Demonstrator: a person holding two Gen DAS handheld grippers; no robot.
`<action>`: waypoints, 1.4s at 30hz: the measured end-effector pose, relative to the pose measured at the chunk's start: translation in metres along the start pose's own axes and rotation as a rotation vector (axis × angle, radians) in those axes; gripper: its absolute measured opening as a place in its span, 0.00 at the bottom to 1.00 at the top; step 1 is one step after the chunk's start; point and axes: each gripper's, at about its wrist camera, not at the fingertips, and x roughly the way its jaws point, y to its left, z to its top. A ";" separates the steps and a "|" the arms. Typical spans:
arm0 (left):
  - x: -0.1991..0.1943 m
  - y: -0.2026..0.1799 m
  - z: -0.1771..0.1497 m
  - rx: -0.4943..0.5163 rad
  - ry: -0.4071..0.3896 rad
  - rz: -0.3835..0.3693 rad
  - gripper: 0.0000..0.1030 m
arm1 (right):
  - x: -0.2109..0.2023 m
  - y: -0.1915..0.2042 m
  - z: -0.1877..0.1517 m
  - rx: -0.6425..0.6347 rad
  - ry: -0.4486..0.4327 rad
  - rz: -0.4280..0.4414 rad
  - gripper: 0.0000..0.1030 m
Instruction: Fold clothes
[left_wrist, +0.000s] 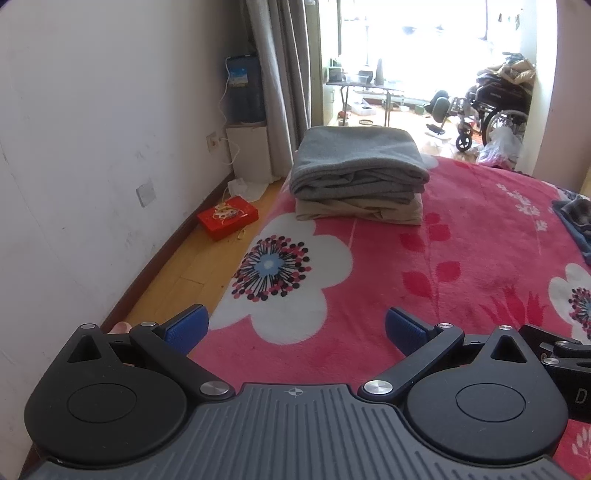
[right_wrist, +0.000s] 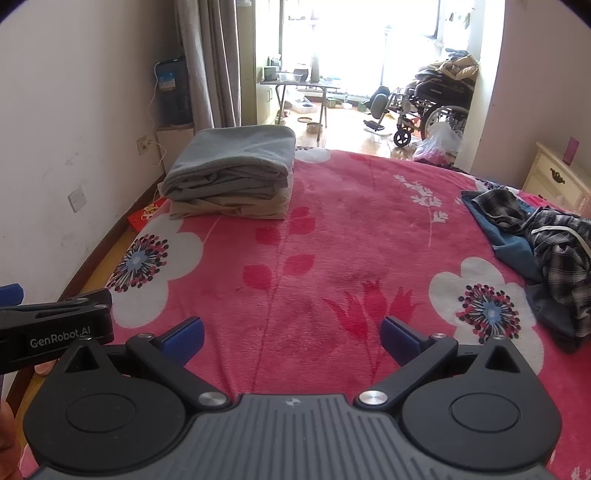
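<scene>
Both my left gripper (left_wrist: 295, 328) and right gripper (right_wrist: 291, 334) hover empty, jaws wide apart. Folded stack (right_wrist: 231, 173) sits far left on the pink floral blanket (right_wrist: 332, 236); crumpled plaid clothes (right_wrist: 554, 243) heaped right. Likely between garments; reaching the heap seems next. Wheelchair (right_wrist: 432, 103) beyond the bed.

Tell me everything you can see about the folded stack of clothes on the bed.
The folded stack sits near the far left edge of the pink floral blanket. A soft grey fleece-like piece lies on top, folded in several layers, over a thinner beige piece at the bottom. It looks neat and squared. Neither gripper touches it.
</scene>
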 end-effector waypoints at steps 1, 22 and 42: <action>0.000 -0.001 0.000 0.000 -0.001 0.000 1.00 | 0.000 -0.001 0.000 0.001 0.000 -0.001 1.00; -0.003 -0.009 0.005 0.014 -0.020 -0.002 1.00 | -0.003 -0.007 0.003 0.008 -0.012 -0.011 1.00; -0.003 -0.007 0.019 0.009 -0.055 0.005 1.00 | -0.003 -0.002 0.019 -0.005 -0.043 -0.011 1.00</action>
